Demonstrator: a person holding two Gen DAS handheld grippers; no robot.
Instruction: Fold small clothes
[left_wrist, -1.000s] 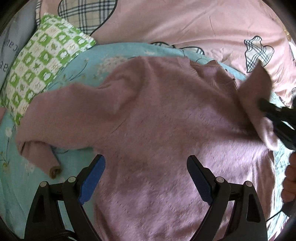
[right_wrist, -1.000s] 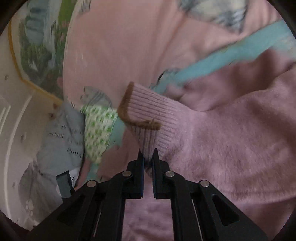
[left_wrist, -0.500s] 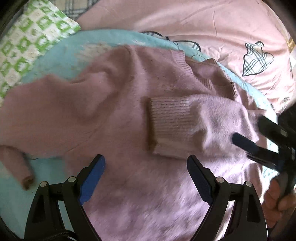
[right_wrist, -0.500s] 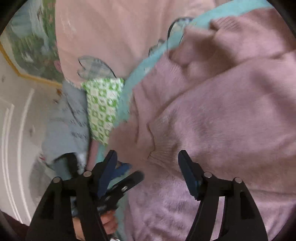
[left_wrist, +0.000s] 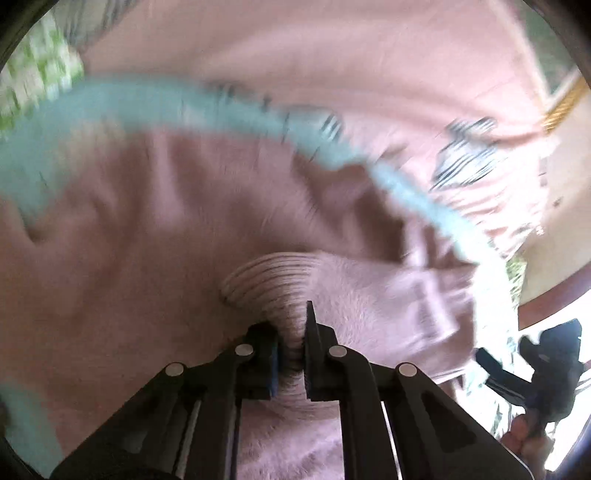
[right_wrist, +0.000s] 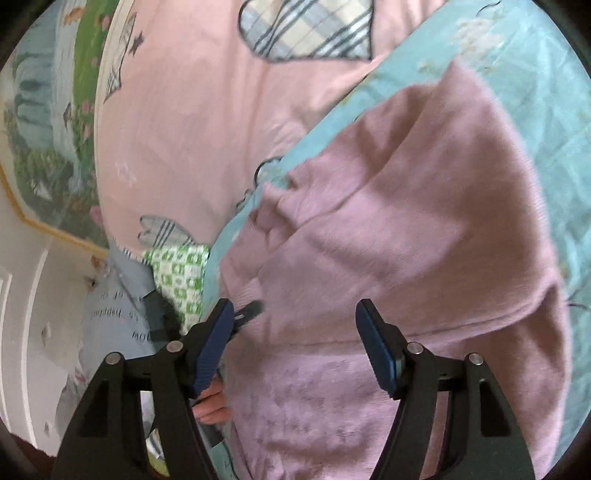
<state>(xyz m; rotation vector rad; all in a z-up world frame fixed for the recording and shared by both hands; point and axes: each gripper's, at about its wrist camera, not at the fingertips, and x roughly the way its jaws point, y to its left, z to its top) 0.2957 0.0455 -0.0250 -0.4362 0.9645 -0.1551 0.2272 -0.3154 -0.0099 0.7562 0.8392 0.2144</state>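
Between the fingers of your left gripper (left_wrist: 291, 354) sits the ribbed cuff (left_wrist: 269, 284) of the soft pink knitted sweater (right_wrist: 406, 221); its jaws have just closed on it. Your right gripper (right_wrist: 295, 347) hangs wide apart above the sweater, on the light blue sheet (right_wrist: 517, 74).
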